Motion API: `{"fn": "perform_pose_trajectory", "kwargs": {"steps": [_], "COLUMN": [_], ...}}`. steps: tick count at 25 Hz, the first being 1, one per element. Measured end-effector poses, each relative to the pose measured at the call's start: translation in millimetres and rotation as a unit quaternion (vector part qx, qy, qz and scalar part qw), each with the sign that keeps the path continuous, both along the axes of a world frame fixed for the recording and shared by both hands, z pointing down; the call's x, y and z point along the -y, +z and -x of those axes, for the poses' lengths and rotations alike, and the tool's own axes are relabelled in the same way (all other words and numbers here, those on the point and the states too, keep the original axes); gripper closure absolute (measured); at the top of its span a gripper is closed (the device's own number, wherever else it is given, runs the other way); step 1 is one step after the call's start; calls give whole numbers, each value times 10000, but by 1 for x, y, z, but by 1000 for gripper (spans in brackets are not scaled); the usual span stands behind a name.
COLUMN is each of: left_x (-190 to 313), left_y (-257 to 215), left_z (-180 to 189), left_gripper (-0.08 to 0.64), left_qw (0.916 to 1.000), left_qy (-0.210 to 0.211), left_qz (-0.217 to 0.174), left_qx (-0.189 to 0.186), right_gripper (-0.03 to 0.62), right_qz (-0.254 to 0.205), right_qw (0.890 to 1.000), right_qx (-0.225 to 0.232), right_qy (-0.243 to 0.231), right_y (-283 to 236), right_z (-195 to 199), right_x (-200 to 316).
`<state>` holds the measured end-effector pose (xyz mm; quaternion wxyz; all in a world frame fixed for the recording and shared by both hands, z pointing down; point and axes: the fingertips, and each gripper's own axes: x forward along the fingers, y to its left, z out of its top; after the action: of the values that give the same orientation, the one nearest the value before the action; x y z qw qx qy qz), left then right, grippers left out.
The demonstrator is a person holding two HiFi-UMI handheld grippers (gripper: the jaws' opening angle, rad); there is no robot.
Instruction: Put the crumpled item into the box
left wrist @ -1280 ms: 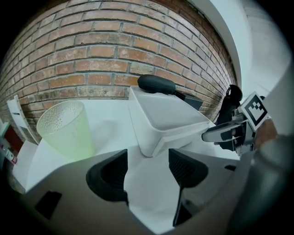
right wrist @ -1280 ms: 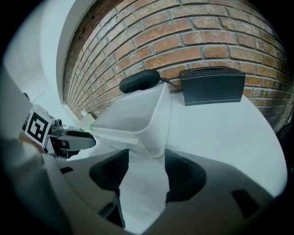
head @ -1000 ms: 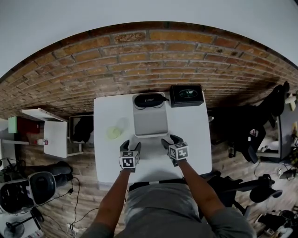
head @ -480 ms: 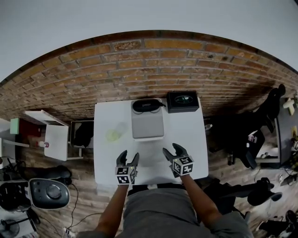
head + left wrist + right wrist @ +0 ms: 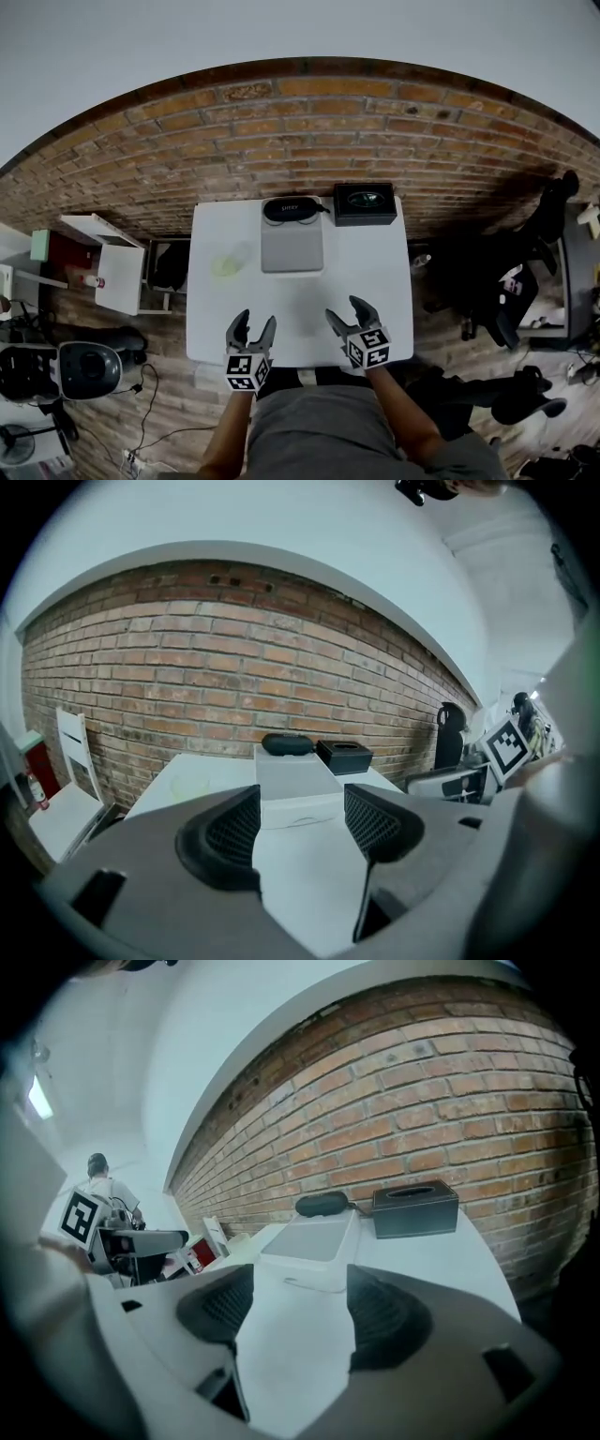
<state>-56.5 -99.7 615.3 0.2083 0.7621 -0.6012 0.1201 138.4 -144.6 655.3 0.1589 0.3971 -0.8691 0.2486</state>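
Topping smooth white table (image 5: 375, 272): flat rectangular box (image 5: 292, 246).

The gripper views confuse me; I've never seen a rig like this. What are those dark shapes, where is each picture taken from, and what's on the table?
A person holds a two-fingered hand tool in each hand. The head view looks down from a camera on their head: the left gripper and right gripper hover above the near edge of a white table. Each gripper view looks along that tool's own fingers, the dark ribbed shapes. On the table lie a pale box, a black case behind it, a black tissue box beside that, and a crumpled yellowish item at the left. Both grippers are open and empty; the right one's fingers have just been opening.
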Motion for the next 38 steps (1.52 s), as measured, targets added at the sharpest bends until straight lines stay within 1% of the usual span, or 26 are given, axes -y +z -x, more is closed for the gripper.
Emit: {"fn": "perform_pose_trajectory", "kwargs": {"steps": [3,6,8,11,13,15,17,21,25,27,31,35,38], "left_x": [-10,-21,-28,-35,-44,-56,-67,-94,-130,-150,-191,-224,-239], "left_y": [-16,-31,-41,-53,-59,-64,-73,-92,-110,-114,-117,-123,-127], "left_z": [-12,-19,-22,-26,-25,-22,-18,-13,-4,0,5,8,9], "left_gripper": [291,291,291,291,291,291,291,291,291,291,291,291,291], "left_qw": [9999,9992,9989,9987,9986,9982,9973,9935,9890,9875,9869,9858,9842], "left_qy": [-62,-227,-245,-54,91,144,163,386,670,797,958,1025,1075], "left_qz": [-155,-237,-323,-481,-513,-565,-706,-1060,-1314,-1351,-1294,-1321,-1399], "left_qx": [-35,-207,-251,-160,-85,-107,-142,126,79,138,-39,-158,-140], "right_gripper": [268,259,256,253,249,241,239,236,236,235,239,242,244], "right_qz": [-76,-111,-205,-375,-343,-337,-456,-725,-921,-1027,-1284,-1345,-1343], "right_qw": [9999,9997,9995,9992,9994,9994,9989,9972,9954,9942,9898,9888,9884], "right_qx": [58,133,107,62,80,92,27,-106,-86,-123,-350,-302,-294], "right_qy": [-65,-200,-223,-112,-45,13,64,139,236,300,508,577,641], "right_y": [-7,-14,-20,-28,-28,-31,-38,-55,-75,-86,-113,-129,-136], "right_z": [-3,-4,-9,-16,-16,-14,-14,-10,4,11,9,5,2], "right_x": [-7,-15,-21,-22,-29,-43,-56,-85,-123,-143,-183,-218,-238]}}
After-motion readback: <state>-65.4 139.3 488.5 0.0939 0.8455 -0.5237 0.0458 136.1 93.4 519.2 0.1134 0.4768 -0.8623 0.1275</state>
